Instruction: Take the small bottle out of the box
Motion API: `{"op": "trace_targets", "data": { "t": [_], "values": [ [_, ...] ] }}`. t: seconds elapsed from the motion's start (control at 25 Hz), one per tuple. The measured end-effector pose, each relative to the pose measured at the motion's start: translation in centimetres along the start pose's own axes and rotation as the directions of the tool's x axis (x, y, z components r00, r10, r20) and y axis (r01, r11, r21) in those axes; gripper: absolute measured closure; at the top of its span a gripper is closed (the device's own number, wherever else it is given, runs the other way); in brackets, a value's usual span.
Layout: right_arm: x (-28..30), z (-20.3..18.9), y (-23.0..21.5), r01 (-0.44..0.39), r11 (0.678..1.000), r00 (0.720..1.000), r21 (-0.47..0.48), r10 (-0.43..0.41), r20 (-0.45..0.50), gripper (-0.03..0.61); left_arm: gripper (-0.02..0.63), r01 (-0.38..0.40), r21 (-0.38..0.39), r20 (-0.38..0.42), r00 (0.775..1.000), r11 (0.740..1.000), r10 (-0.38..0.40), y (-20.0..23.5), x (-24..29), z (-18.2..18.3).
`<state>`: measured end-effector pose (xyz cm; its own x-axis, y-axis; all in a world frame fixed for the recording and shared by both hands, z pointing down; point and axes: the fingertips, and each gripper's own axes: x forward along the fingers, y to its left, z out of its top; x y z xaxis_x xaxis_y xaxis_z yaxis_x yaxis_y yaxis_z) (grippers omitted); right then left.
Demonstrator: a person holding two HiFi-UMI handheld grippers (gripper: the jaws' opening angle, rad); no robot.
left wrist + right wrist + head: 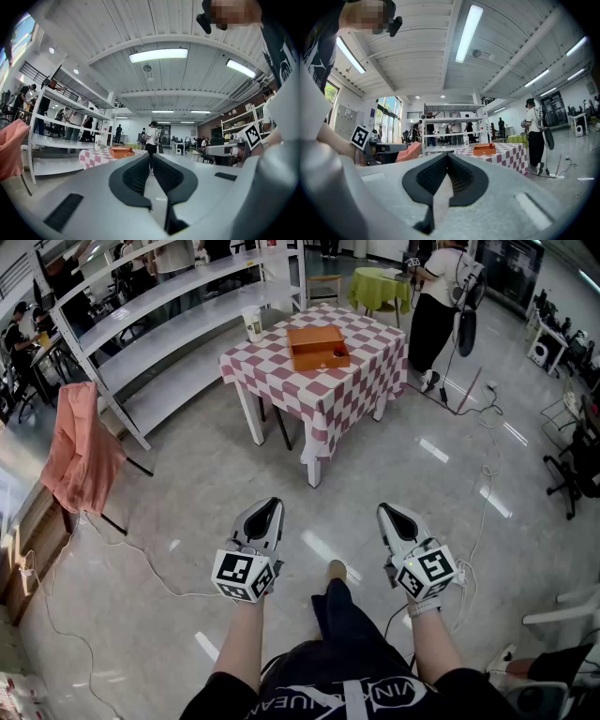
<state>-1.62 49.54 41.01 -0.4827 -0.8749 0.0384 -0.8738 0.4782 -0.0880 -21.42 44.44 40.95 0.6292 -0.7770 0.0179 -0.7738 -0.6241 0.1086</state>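
The left gripper (269, 506) and right gripper (385, 511) both have jaws pressed together on nothing, low over the floor. The orange box (315, 341) sits on the checkered table (356, 381), well ahead of both; a red speck (339, 352), too small to tell as the bottle, lies inside it

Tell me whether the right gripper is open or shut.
Shut. In the right gripper view, the right gripper has its jaws meeting at the tips, with nothing held between them.
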Motion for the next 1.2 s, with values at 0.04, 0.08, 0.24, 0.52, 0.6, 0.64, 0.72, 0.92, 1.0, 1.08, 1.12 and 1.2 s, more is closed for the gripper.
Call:
{"op": "trace_targets", "data": {
  "t": [0.04,0.08,0.24,0.52,0.6,0.64,0.72,0.92,1.0,1.08,1.12,1.2],
  "values": [
    [0.6,-0.2,-0.6,0.009,1.0,1.0,0.002,-0.009,-0.007,0.573,0.586,-0.004,-0.005,-0.001,1.0,1.0,0.004,0.5,0.5,-0.1],
    [1.3,-0.3,-1.2,0.017,1.0,1.0,0.003,-0.017,-0.013,0.573,0.586,-0.009,-0.009,-0.001,1.0,1.0,0.009,1.0,1.1,-0.2],
    [4.4,-0.4,-3.6,0.024,1.0,0.999,-0.011,-0.025,-0.032,0.573,0.586,-0.027,-0.019,0.001,1.0,0.999,0.027,3.5,3.7,-0.1],
    [10.0,-0.5,-7.6,-0.005,1.0,0.997,-0.021,0.004,-0.077,0.574,0.586,-0.058,-0.054,-0.024,0.998,0.997,0.057,7.5,9.1,-0.7],
    [11.7,-0.3,-9.1,-0.007,1.0,0.996,-0.017,0.006,-0.084,0.572,0.586,-0.067,-0.061,-0.032,0.997,0.996,0.065,8.4,10.9,-0.7],
    [12.5,-0.2,-9.9,-0.009,1.0,0.996,-0.014,0.007,-0.085,0.572,0.586,-0.07,-0.064,-0.035,0.997,0.995,0.068,8.8,11.8,-0.6],
    [13.9,0.0,-11.5,-0.015,1.0,0.996,-0.009,0.014,-0.083,0.574,0.586,-0.076,-0.068,-0.038,0.997,0.995,0.074,9.5,13.5,-0.4],
    [16.8,0.4,-15.9,-0.009,1.0,0.998,0.017,0.01,-0.055,0.574,0.586,-0.092,-0.064,-0.038,0.995,0.994,0.089,11.4,18.1,-0.1],
    [17.7,0.7,-17.7,-0.013,0.999,0.999,0.03,0.014,-0.034,0.573,0.586,-0.098,-0.06,-0.04,0.995,0.993,0.096,12.2,19.9,0.1],
    [18.7,0.8,-19.6,-0.014,0.999,1.0,0.041,0.015,-0.02,0.573,0.586,-0.114,-0.061,-0.028,0.993,0.992,0.112,12.9,21.6,0.5],
    [19.1,0.9,-20.3,-0.016,0.999,1.0,0.043,0.016,-0.014,0.574,0.586,-0.121,-0.061,-0.019,0.993,0.991,0.12,13.2,22.3,0.7],
    [19.8,1.2,-21.7,-0.016,0.999,1.0,0.045,0.017,-0.001,0.574,0.586,-0.124,-0.061,0.001,0.992,0.99,0.124,13.4,23.7,1.2]
  ]
}}
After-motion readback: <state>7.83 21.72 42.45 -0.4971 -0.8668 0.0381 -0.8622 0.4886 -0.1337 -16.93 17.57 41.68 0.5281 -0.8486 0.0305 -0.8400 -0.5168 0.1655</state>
